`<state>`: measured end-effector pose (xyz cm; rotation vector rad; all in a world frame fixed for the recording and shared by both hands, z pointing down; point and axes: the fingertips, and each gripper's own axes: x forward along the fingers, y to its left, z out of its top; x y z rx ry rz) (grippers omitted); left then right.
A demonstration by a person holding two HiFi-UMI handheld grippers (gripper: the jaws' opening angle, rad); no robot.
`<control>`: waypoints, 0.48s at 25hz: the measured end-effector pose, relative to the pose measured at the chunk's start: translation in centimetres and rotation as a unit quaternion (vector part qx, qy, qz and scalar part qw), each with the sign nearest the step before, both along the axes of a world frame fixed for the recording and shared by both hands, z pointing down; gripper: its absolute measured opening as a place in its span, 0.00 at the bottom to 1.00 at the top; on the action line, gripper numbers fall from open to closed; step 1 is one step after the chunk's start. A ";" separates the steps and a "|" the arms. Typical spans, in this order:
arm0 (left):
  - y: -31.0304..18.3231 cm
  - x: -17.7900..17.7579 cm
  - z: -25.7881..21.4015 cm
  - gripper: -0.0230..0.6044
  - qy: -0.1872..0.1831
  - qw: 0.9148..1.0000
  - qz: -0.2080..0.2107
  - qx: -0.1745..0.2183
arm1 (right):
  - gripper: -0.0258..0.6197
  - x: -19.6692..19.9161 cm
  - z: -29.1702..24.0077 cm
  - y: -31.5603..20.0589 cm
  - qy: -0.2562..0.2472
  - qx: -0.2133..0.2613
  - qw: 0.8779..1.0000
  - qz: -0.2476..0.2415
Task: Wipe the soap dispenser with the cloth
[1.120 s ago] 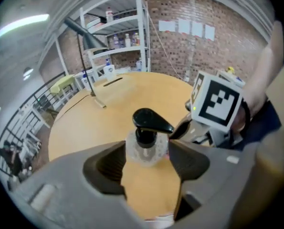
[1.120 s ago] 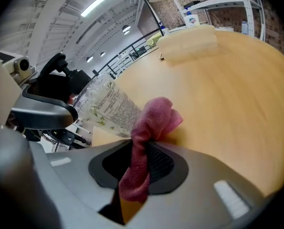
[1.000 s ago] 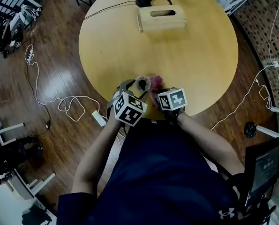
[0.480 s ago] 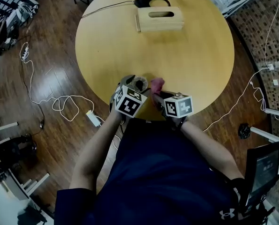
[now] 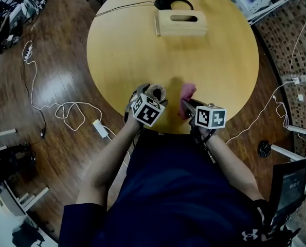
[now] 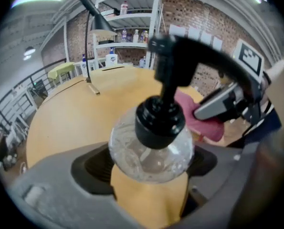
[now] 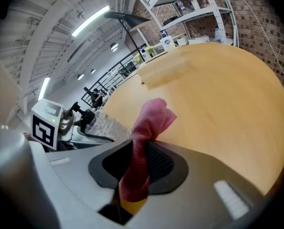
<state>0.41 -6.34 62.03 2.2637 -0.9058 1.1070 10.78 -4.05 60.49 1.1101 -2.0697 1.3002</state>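
The jaws of the left gripper (image 5: 148,95) have just been opening and now stand wide and released. The soap dispenser (image 6: 151,149) is between them. Its round body nearly fills the gap, but the pads seem to lie slack beside it and not to press.

The jaws of the right gripper (image 7: 142,163) are clenched on the cloth (image 7: 150,120). They pinch it mid-length, so a folded tuft sticks out ahead as a wiping face and a tail hangs below.

The dispenser is at the near edge of the round bench (image 7: 218,89), just in front of the person. The cloth is close on its right but apart from it. I cannot tell whether the dispenser's base rests fully on the bench. Letting go here probably means it is being set down, either to finish or to take a new hold.

The dispenser has a clear, globe-shaped body, beaded or smeared inside, under a glossy black collar and a long-spouted black pump. The cloth is pink, soft and limp. The bench is smooth pale wood.
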 end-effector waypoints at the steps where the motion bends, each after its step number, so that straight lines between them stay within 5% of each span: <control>1: -0.1 -0.1 0.4 0.70 -0.009 1.000 0.005 0.015 | 0.18 0.0 -0.1 0.0 0.001 0.001 1.000 0.001; 8: -0.6 0.1 -0.4 0.62 0.022 0.998 0.009 0.063 | 0.18 0.7 -1.0 1.0 0.018 0.002 1.000 0.013; 12: -0.4 -0.8 -2.3 0.62 0.080 0.995 -0.045 0.043 | 0.18 1.5 -1.9 0.7 0.019 0.007 1.000 0.021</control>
